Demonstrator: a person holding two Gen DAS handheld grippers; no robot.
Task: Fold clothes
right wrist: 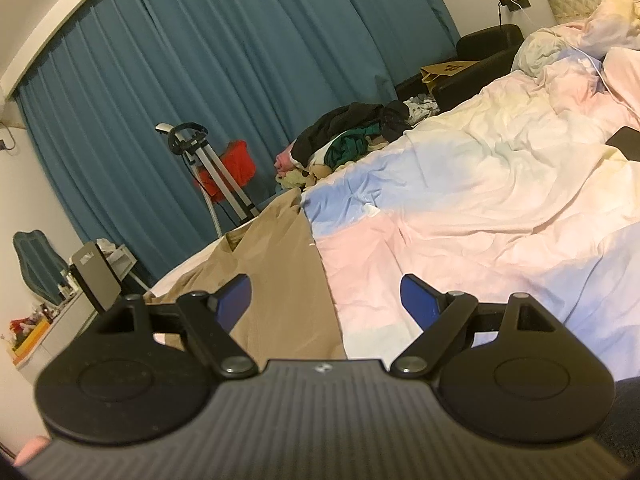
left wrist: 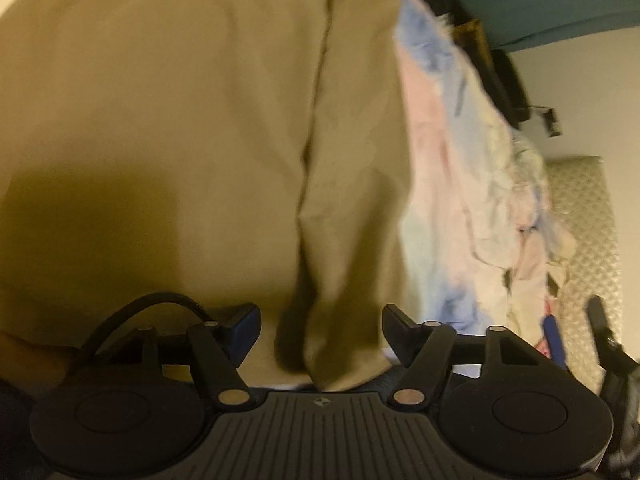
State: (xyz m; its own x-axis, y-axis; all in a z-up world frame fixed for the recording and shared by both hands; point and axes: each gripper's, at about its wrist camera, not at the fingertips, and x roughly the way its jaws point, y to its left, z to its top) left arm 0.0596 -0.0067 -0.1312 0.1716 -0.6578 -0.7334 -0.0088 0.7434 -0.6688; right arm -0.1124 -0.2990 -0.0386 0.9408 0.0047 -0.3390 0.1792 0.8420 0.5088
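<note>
A khaki garment (left wrist: 180, 120) lies spread on the bed and fills most of the left wrist view, with a long seam or fold running down its middle. My left gripper (left wrist: 320, 320) hovers low over it, open; a dark fold of the cloth lies between the fingers, and the pads do not press on it. In the right wrist view the same khaki garment (right wrist: 280, 280) lies at the bed's left side. My right gripper (right wrist: 326, 300) stands open above the garment's right edge, where it meets the pastel duvet (right wrist: 480, 200), with nothing held.
The pastel duvet (left wrist: 440, 160) is rumpled toward the quilted headboard (left wrist: 580, 208). A black phone (right wrist: 626, 142) lies on the bed. Beyond the bed are a pile of clothes (right wrist: 348, 132), a black armchair (right wrist: 480, 56), a blue curtain (right wrist: 200, 60), a metal stand (right wrist: 216, 168) and a cluttered dresser (right wrist: 40, 320).
</note>
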